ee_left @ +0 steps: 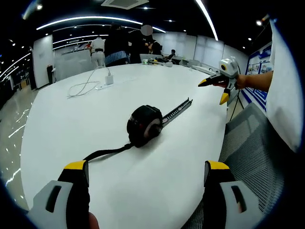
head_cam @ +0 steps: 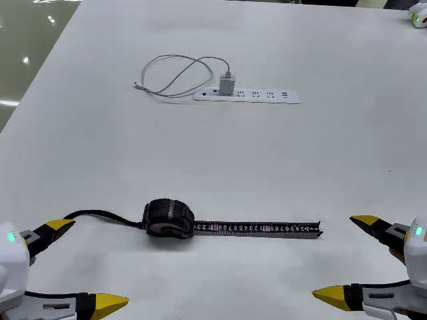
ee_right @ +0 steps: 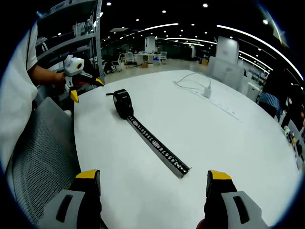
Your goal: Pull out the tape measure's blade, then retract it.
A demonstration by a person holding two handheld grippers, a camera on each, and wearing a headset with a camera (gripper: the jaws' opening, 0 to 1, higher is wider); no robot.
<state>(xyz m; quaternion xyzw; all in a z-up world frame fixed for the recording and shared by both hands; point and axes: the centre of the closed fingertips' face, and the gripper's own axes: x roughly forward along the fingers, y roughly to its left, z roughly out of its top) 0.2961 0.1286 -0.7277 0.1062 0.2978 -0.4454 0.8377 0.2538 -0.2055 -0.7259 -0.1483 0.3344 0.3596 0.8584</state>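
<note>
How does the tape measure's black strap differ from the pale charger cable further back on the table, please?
The strap is black and thicker; the cable is pale and thin. The strap trails from the tape measure's case in a gentle curve, while the cable lies in loose loops. The cable runs to a charger plugged into the power strip. Both lie on the white table.

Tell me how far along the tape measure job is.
Done, by the look of it: the blade lies extended from the tape measure case across the table. In hand: nothing. The left gripper and right gripper are both open, one off each end of the tape, touching nothing. Left to do: retracting the blade into the case.
</note>
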